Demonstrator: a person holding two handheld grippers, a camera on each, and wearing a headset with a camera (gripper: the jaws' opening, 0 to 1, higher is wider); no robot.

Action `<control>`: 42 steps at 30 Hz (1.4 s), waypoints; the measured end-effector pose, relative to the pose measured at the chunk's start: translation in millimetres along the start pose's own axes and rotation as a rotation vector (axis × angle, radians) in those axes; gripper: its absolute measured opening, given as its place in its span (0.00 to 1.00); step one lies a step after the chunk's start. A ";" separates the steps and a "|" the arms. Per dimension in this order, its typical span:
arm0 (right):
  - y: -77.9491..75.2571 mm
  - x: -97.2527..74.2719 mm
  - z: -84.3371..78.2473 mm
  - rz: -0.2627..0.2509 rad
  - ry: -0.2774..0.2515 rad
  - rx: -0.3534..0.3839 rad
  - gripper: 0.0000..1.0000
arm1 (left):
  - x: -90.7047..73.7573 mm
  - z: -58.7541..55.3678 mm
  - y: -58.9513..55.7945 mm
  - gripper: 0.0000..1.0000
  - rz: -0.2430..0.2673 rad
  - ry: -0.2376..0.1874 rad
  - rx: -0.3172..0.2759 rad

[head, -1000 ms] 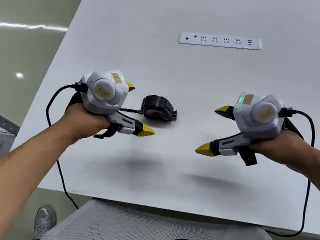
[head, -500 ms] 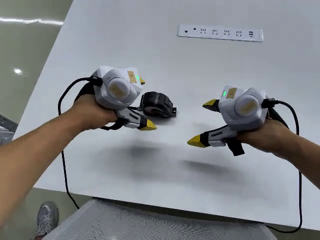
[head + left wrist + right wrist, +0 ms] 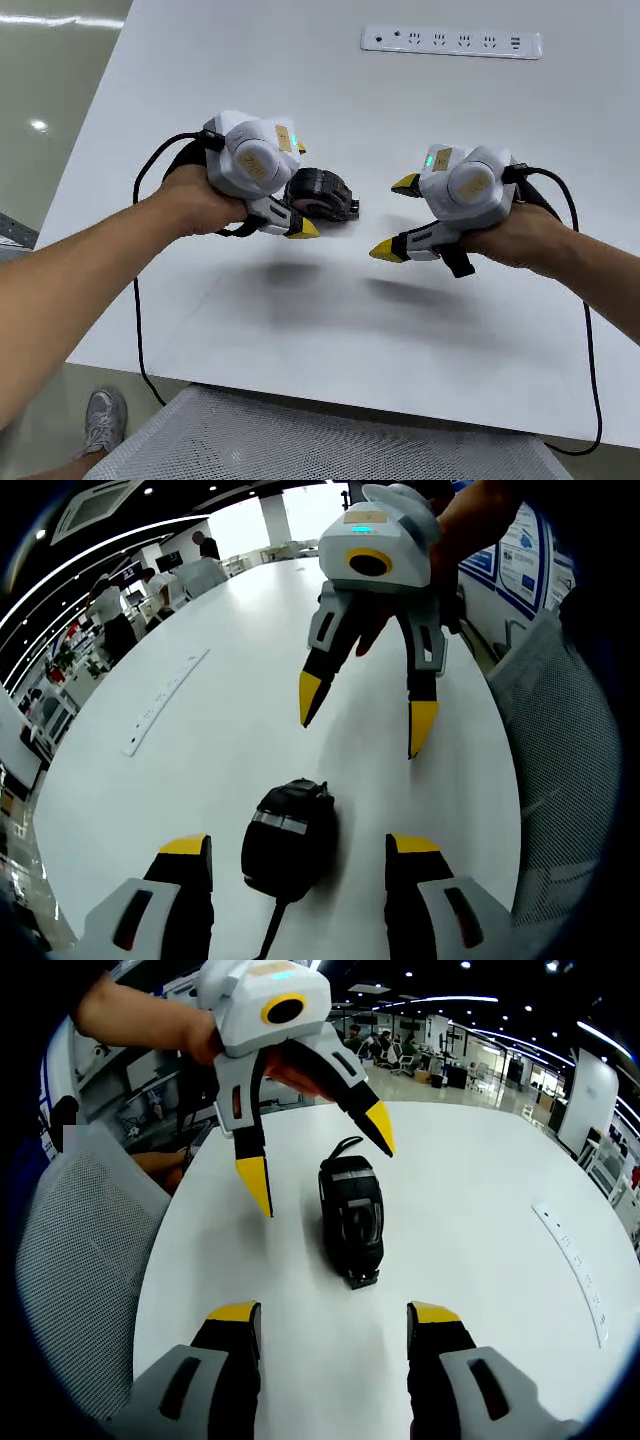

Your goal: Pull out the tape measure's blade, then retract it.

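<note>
Bracketing the tape measure point(image 3: 322, 194) from both sides, two hand-held grippers hover over the white worktop point(image 3: 330, 310).

Head view: the tape measure, black, lies on the worktop with its blade not drawn. The left hand-held gripper point(image 3: 301, 188) has its jaws spread, one on the near side of the case and one on the far side, neither closed on it. The right hand-held gripper point(image 3: 395, 216) is near, also spread and holding nothing. A power strip point(image 3: 452, 41) lies well apart at the far edge.

Left gripper view: the case point(image 3: 290, 838) sits between this gripper's own spread jaws, strap end nearest. This placement probably serves to clamp and steady the body. The right hand-held gripper point(image 3: 366, 712) faces in from beyond.

Right gripper view: the case's point(image 3: 352, 1215) blade end points toward this gripper's spread jaws, apart from them. This gripper is probably placed to pinch the blade tip and draw it out. The left hand-held gripper point(image 3: 319, 1152) straddles the far end.
</note>
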State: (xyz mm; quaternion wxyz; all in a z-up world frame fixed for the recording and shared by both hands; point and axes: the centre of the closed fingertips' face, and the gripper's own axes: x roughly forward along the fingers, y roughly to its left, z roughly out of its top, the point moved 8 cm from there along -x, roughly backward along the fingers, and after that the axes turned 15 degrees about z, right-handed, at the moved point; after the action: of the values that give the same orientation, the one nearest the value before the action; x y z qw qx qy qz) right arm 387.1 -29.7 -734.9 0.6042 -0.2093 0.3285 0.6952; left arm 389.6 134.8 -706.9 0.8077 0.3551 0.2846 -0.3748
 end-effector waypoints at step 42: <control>-45.2 47.8 3.9 0.052 0.068 -0.152 0.25 | 31.6 -8.9 4.4 0.40 -0.074 0.012 0.135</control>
State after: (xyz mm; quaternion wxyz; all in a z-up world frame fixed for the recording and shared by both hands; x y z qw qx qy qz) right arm 423.0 9.2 -774.2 0.5566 -0.2696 0.3005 0.7261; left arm 409.0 131.1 -733.5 0.7657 0.4002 0.2764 -0.4208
